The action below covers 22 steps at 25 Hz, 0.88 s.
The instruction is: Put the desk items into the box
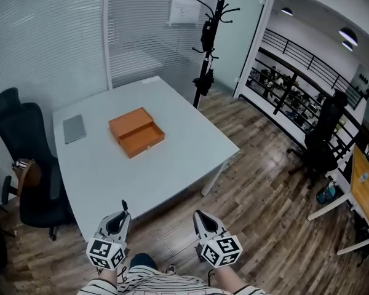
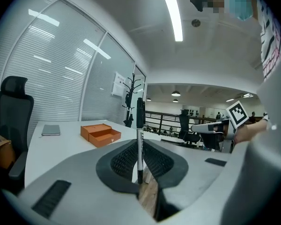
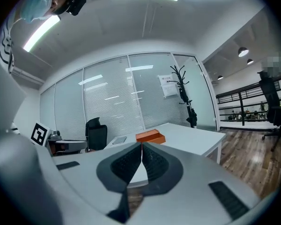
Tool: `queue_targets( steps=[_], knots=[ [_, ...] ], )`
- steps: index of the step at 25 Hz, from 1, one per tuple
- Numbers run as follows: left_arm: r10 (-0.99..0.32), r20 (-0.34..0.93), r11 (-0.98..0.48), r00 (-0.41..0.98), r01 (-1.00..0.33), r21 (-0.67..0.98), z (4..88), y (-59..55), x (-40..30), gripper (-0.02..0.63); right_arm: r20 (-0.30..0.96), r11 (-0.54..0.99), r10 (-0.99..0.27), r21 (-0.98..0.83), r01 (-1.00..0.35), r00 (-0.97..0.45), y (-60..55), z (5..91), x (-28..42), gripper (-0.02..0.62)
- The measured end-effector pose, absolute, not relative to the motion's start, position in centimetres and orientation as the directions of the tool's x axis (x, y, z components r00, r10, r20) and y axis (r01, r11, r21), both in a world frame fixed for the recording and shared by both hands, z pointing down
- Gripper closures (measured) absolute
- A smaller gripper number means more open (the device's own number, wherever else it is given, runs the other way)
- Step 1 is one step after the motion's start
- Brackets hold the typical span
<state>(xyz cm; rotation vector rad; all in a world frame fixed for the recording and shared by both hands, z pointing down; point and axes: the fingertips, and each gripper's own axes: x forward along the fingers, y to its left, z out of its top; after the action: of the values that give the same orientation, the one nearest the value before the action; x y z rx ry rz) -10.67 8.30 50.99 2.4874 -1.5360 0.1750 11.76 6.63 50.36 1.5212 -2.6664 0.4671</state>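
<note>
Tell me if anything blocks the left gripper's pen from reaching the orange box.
Nothing visible does: only bare table lies between the pen and the orange box; the grey notebook sits aside, left of it.

A pale surface [image 1: 172, 165] is filling the middle left of the frame, carrying an open orange box [image 1: 136, 132] with a flat grey notebook [image 1: 74, 128] lying apart to its left. Along the bottom edge, the left tool [image 1: 122, 217], a thin dark pen [image 1: 124, 206] sticking up from its tip, and the right tool [image 1: 198, 216] are hovering side by side over the wooden floor [image 1: 264, 208].
</note>
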Motion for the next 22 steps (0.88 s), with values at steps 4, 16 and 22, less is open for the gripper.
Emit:
queue_targets(
  steps=[4,16,22],
  knots=[
    [-0.877,0.211,-0.418,0.432,-0.902,0.113,50.8,5.6,-10.5,0.552,0.175,0.491,-0.824,-0.257,-0.833,-0.539,3.8,50.7,11.8,0.569],
    [-0.908,0.156,-0.377,0.389,-0.921,0.100,48.3,-7.1,-13.8,0.552,0.170,0.518,-0.809,-0.247,-0.819,-0.563,-9.2,50.1,9.1,0.569],
    [-0.910,0.152,-0.372,0.385,-0.922,0.104,46.5,-12.6,-16.3,0.552,0.171,0.522,-0.806,-0.244,-0.817,-0.567,-15.2,49.7,6.7,0.569]
  ],
)
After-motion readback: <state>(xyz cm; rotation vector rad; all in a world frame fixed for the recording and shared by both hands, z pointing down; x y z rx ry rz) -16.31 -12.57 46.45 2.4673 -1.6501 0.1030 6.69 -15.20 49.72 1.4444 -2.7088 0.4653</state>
